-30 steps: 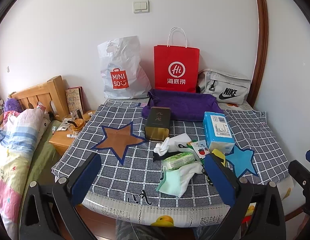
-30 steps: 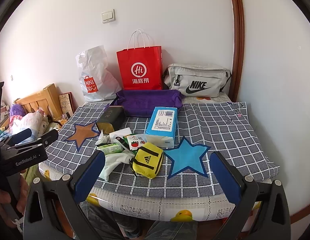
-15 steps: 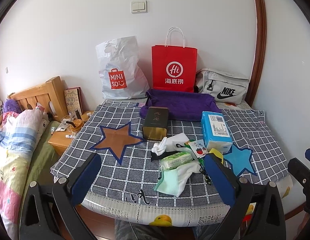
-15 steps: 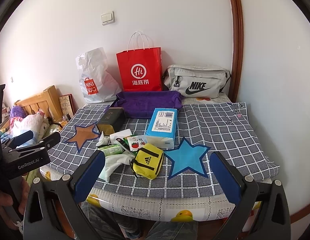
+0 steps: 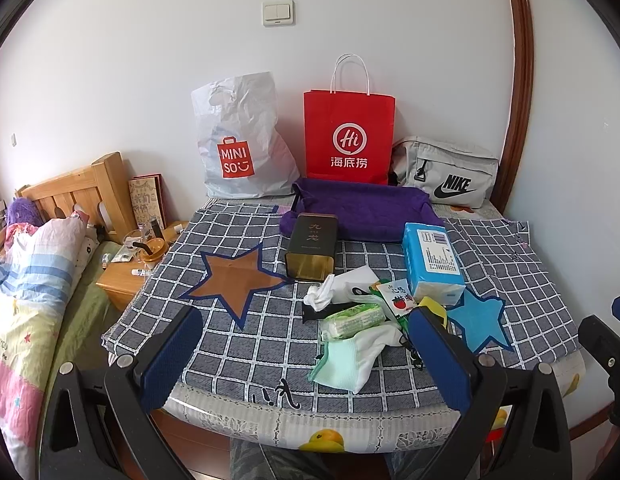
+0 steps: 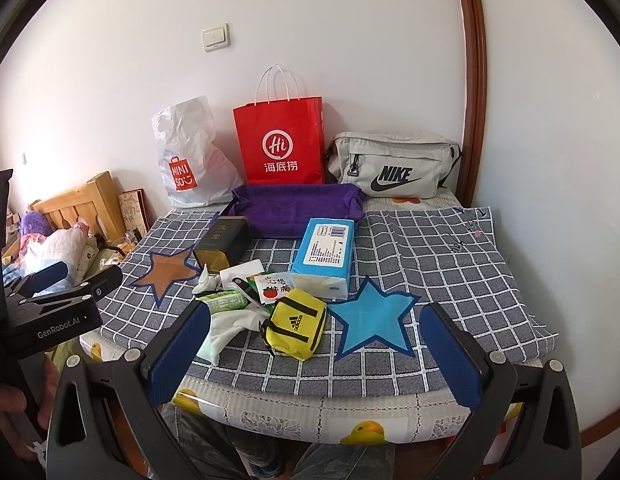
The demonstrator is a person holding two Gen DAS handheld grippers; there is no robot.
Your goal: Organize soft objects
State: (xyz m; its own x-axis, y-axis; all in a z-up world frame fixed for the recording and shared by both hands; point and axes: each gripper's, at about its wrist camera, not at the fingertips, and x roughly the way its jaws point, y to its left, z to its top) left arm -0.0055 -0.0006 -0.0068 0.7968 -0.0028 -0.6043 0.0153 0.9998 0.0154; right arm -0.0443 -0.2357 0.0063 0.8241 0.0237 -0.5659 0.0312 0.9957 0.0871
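Note:
A heap of small items lies mid-table on the checked cloth: a white and mint sock, a green wipes pack, a crumpled white tissue pack, a tomato snack sachet, a yellow Adidas pouch and a blue tissue pack. Behind them sit a dark tin and a purple fabric tray. My left gripper and right gripper hover open at the near edge, both holding nothing.
A Miniso plastic bag, a red paper bag and a grey Nike bag lean on the back wall. Brown and blue stars mark the cloth. A bed and nightstand stand left.
Both grippers have pulled back slightly from the table, so the items look a little farther away. Nothing on the table has moved, and both grippers stay open.

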